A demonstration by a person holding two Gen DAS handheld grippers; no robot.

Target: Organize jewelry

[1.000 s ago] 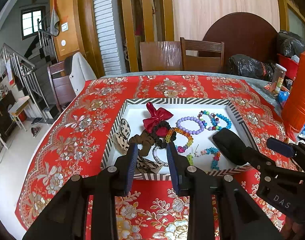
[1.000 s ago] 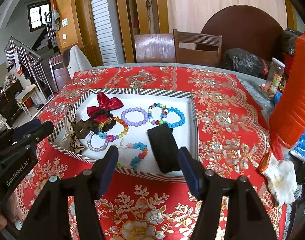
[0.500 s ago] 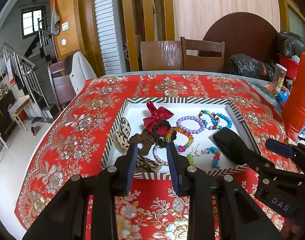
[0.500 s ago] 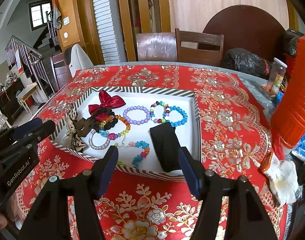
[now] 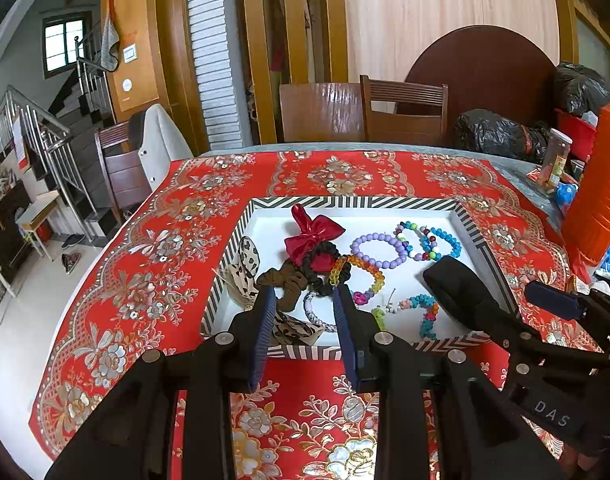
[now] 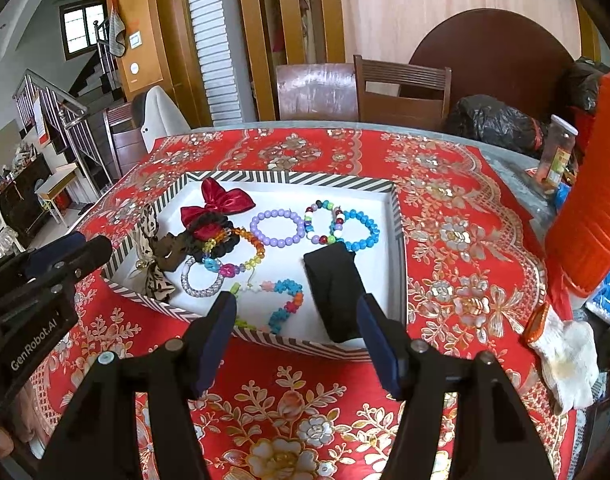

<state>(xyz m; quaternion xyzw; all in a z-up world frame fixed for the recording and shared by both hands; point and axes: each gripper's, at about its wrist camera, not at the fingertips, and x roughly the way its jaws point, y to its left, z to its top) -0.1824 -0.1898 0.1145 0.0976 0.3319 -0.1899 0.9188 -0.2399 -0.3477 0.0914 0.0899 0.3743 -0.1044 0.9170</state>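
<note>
A white tray with a striped rim (image 5: pixel 357 202) (image 6: pixel 289 178) sits on the red floral tablecloth. It holds a red bow scrunchie (image 5: pixel 311 232) (image 6: pixel 219 202), a purple bead bracelet (image 5: pixel 379 249) (image 6: pixel 277 227), a blue bead bracelet (image 6: pixel 359 229), a multicolour bracelet (image 5: pixel 357 270), a brown scrunchie (image 5: pixel 287 280), a leopard bow (image 5: pixel 245 268) and a black pouch (image 6: pixel 337 288). My left gripper (image 5: pixel 303 300) is open and empty over the tray's near left edge. My right gripper (image 6: pixel 299 306) is open and empty over the tray's near right edge.
An orange ribbed container (image 6: pixel 593 184) stands at the right. A glass jar (image 6: pixel 557 152), black bags (image 6: pixel 493 120) and a white glove (image 6: pixel 565 356) lie on the table's right side. Wooden chairs (image 5: pixel 401 112) stand behind the table.
The right gripper has moved slightly forward toward the tray. The left gripper has barely moved. Both stay open.
</note>
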